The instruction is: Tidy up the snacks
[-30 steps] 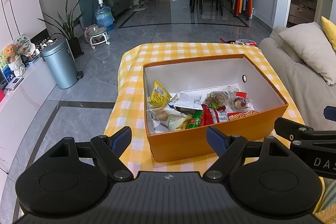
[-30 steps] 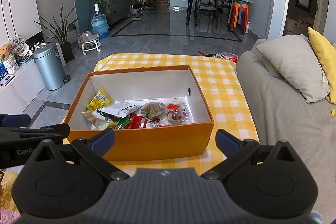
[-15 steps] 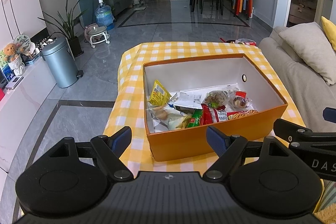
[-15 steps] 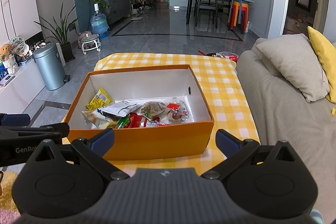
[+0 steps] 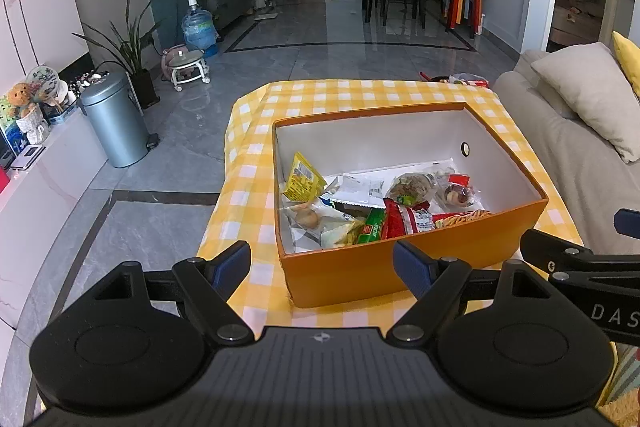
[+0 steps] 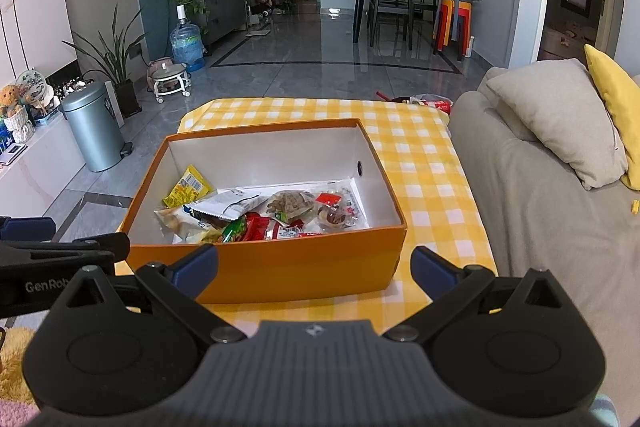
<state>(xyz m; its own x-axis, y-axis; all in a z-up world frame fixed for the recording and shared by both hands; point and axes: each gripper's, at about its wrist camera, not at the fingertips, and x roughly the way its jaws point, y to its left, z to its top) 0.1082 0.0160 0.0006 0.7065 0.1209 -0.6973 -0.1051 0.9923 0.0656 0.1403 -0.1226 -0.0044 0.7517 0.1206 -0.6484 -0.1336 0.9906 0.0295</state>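
- I take the orange box (image 5: 400, 267) as my landmark; it sits on the yellow checked tablecloth (image 5: 256, 163), open at the top, white inside.
- The snacks (image 5: 372, 203) all lie inside the box, heaped on its floor toward the near wall: a yellow packet (image 5: 302, 179) leans against the box's left wall, a white pouch (image 5: 356, 189) lies mid-floor, red wrappers (image 5: 404, 219) rest by the near wall.
- My left gripper (image 5: 322, 265) hangs just in front of the box's near-left corner, jaws spread wide, nothing between them.
- My right gripper (image 6: 314, 265) hangs before the box's near wall, jaws likewise wide apart and empty.
- Right of the box, beyond the table edge, is the grey sofa (image 6: 540, 195) with a beige cushion (image 6: 560, 115).
- Left of the box, well apart on the floor, stands a grey bin (image 5: 114, 123).
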